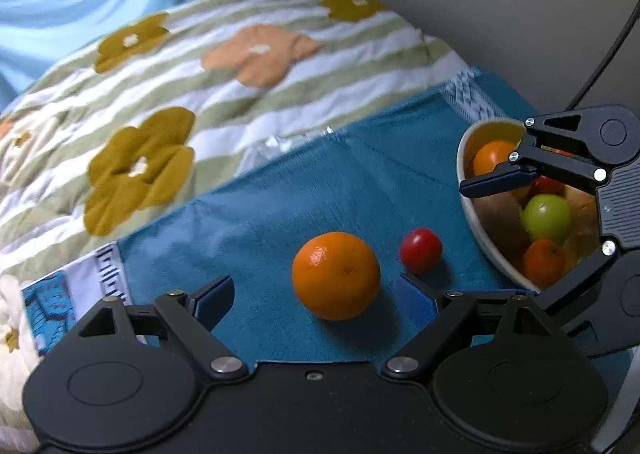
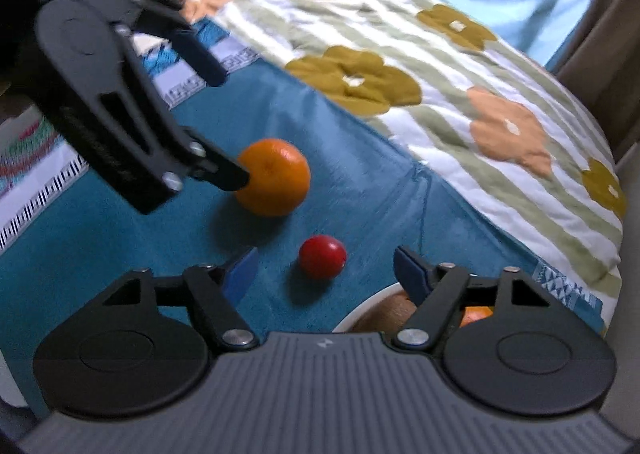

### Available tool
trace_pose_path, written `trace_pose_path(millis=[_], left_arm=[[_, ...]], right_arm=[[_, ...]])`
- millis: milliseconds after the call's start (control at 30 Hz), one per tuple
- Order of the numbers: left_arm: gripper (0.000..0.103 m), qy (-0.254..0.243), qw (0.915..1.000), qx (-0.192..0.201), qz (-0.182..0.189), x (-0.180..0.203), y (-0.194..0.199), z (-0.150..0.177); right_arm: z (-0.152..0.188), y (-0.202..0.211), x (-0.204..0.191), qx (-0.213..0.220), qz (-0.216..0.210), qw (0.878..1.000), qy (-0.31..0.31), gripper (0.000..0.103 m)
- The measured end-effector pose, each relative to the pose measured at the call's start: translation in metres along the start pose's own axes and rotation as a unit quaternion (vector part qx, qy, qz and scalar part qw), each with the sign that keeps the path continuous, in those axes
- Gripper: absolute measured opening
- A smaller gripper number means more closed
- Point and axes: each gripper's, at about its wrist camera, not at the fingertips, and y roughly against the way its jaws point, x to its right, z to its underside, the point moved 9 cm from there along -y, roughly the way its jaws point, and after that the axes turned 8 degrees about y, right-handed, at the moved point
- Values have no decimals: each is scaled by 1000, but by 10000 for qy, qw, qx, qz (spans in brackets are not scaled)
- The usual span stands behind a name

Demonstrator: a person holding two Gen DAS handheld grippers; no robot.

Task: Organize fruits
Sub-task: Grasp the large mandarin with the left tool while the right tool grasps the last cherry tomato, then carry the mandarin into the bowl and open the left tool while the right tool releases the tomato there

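Above a teal cloth (image 1: 248, 221), we hold the left gripper (image 1: 316, 294) wide around an orange (image 1: 336, 275) without touching it. Our right gripper (image 2: 325, 268), also spread and empty, frames a red cherry tomato (image 2: 322, 257) just beside a white bowl (image 1: 476, 221) of fruit.

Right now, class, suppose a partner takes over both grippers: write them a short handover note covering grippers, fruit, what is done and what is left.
Left gripper: open, empty, lined up on the orange.
Right gripper: open, empty, lined up on the small red fruit, above the near edge of the bowl.
Orange and red fruit lie apart on the blue cloth, beside the bowl.
Done: the bowl holds several fruits, including a green one.
Left: probably these two loose fruits, neither gripped yet.
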Motion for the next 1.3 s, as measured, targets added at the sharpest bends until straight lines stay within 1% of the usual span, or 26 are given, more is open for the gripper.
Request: trace_pose_path(millis=[200,300,367,400,467,533,600,633,800,1100,1300], left_arm=[[90,-88,9998,-176,95,2,-25,-2],[80,-144,9994,-254,174,6,-32,0],[71,-182,9992,-309,200,7,-37,1],[70,-200,9990,-332,210,8,-39,2],[64,-195,9988,-344,292,10,-40,4],[64,-201,9988,-326,319,10,-40,3],[63,-203,9987,-321,333,10,-40,4],[63,-202,9987,-322,343,10,-40,4],[63,-240,9990,-310,222,6,-37,6],[63,-89,9995,-308,26,-9,-31,15],[63,57,9996,-257,-134,-15,-21,23]], right_arm=[[2,-20,0,-157,-142,9997,118,76],[3,-26,0,-196,-201,9994,186,73],[3,-29,0,-233,-181,9992,272,71],[4,-30,0,-250,-186,9991,302,70],[4,-33,0,-278,-222,9988,329,67],[4,-35,0,-301,-263,9985,365,63],[4,-37,0,-324,-295,9982,404,55],[5,-39,0,-341,-309,9981,413,53],[4,-42,0,-341,-328,9980,430,53],[3,-42,-4,-294,-296,9984,386,50],[0,-39,-4,-226,-197,9989,347,48]])
